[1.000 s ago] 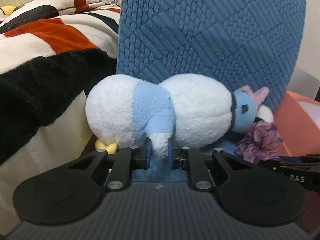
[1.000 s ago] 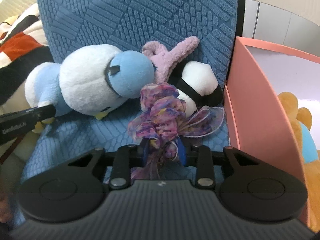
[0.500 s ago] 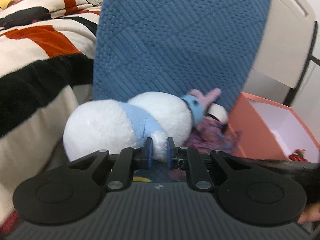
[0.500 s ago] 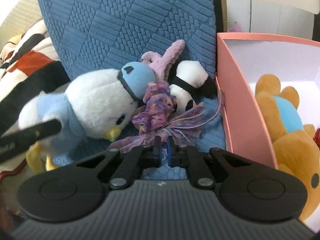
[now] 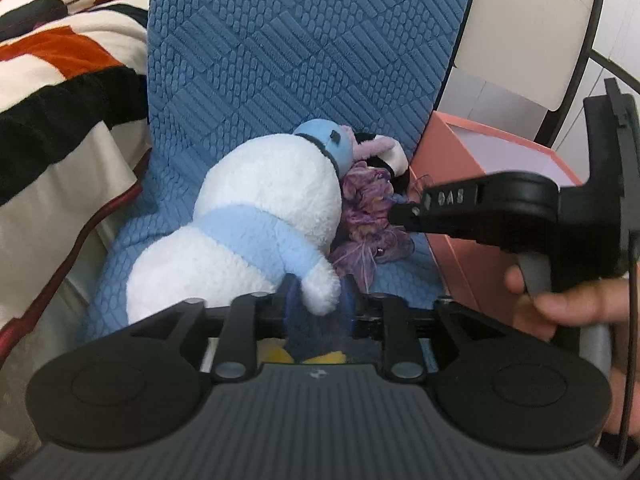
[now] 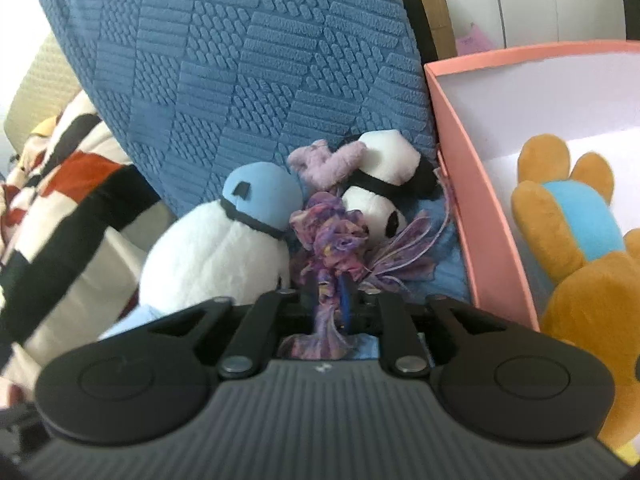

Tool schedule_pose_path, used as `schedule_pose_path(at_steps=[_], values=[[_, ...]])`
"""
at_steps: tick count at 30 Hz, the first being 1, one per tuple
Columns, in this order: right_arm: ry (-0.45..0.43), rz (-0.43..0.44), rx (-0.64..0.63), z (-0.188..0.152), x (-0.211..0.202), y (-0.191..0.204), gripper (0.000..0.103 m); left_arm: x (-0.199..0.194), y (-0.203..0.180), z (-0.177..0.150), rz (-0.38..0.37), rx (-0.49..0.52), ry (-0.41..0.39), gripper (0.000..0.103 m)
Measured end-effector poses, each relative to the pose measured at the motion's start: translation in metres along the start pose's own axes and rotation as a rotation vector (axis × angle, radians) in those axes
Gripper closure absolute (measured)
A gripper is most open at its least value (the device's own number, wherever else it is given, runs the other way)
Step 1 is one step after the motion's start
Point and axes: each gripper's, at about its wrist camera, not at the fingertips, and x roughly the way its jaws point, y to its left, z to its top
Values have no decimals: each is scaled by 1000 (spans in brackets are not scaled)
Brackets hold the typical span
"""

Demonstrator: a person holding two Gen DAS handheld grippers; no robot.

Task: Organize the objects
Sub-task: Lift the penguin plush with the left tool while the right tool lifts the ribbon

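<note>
Plush penguin, white with a pale blue band and blue head, lies on the blue quilted chair cover directly ahead of the left gripper. Its white flipper tip sits between the blue pads; the jaws have just been opening, and whether the pads press the flipper I cannot tell through the blur. Beyond the penguin's head, ahead and to the right, lie a purple ruffled ribbon bundle and a black-and-white plush.

Seen from the right gripper, a strand of that ribbon bundle runs between its fingers, which have also just been parting to a narrow gap; the grip itself is unclear. Just behind the bundle rest the panda-like plush and a lilac plush piece, with the penguin to the left. To the right stands a pink box holding an orange plush toy. A striped blanket lies far left.
</note>
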Motion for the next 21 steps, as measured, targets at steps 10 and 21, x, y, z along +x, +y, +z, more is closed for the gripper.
schedule_pose_path(at_steps=[10, 21], values=[[22, 5, 48, 12, 12, -4, 49, 1, -21, 22, 146, 155, -57, 17], [80, -35, 36, 13, 36, -3, 50, 74, 4, 47, 141, 148, 149, 12]])
